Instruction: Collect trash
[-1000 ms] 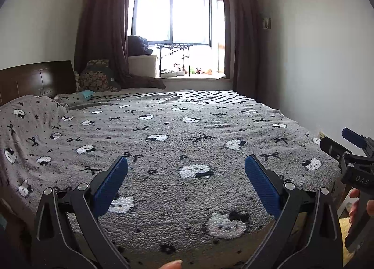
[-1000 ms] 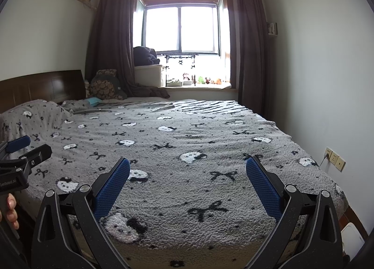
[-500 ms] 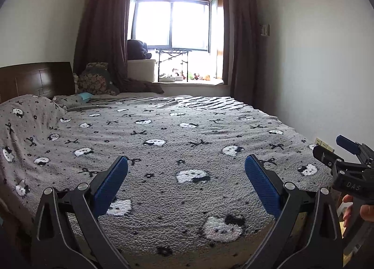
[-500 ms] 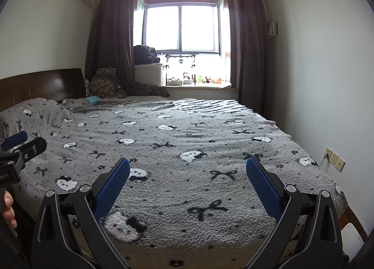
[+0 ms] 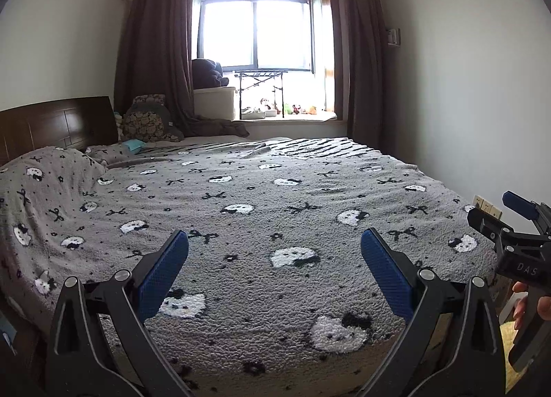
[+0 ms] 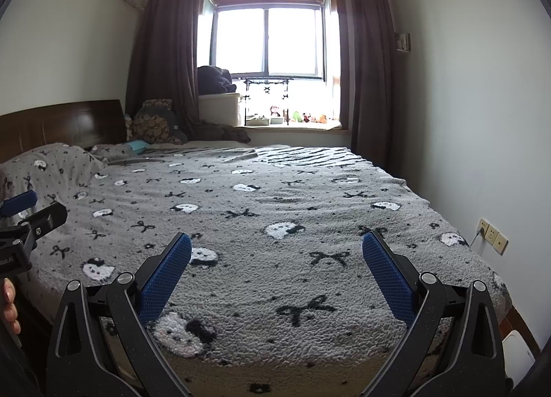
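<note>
Both views look across a bed with a grey blanket [image 5: 261, 190] printed with white cat faces and black bows; it also shows in the right wrist view [image 6: 275, 197]. My left gripper [image 5: 274, 252] is open and empty, held at the bed's foot edge. My right gripper [image 6: 276, 254] is open and empty too, beside it; it shows at the right edge of the left wrist view [image 5: 513, 221]. The left gripper shows at the left edge of the right wrist view [image 6: 31, 214]. A small light blue item [image 5: 133, 144] lies near the pillows; I cannot tell what it is.
A dark wooden headboard [image 5: 58, 123] stands at the left. Patterned cushions [image 5: 148, 121] and a white box [image 5: 215, 102] sit by the window sill [image 5: 292, 118] with small toys. A white wall with sockets [image 6: 492, 235] runs along the right.
Both grippers have tilted down and drawn back a little, so the bed sits lower in view. Both stay open and empty.
</note>
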`<act>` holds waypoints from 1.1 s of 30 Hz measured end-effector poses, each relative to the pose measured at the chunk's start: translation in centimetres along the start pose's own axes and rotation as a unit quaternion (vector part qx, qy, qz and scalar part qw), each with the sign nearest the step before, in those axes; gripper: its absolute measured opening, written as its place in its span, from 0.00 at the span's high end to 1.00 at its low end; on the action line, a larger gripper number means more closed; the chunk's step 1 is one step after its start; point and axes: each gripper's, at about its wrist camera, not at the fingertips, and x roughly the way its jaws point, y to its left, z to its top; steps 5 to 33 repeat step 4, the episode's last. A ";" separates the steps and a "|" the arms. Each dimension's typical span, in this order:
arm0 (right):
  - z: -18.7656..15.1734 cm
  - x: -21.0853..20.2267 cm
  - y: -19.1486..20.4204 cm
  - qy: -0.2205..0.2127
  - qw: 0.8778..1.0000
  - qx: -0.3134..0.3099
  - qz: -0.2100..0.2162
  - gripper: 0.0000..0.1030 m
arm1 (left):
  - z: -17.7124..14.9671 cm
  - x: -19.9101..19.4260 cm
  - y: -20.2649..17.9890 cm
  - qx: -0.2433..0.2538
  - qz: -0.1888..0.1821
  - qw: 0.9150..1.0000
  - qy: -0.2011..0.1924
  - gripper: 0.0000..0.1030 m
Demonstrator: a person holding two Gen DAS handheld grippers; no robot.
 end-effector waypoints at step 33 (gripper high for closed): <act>0.0 0.0 0.0 0.001 1.000 -0.002 0.000 0.03 | 0.0 -0.1 0.1 -0.001 0.001 1.000 0.001 0.08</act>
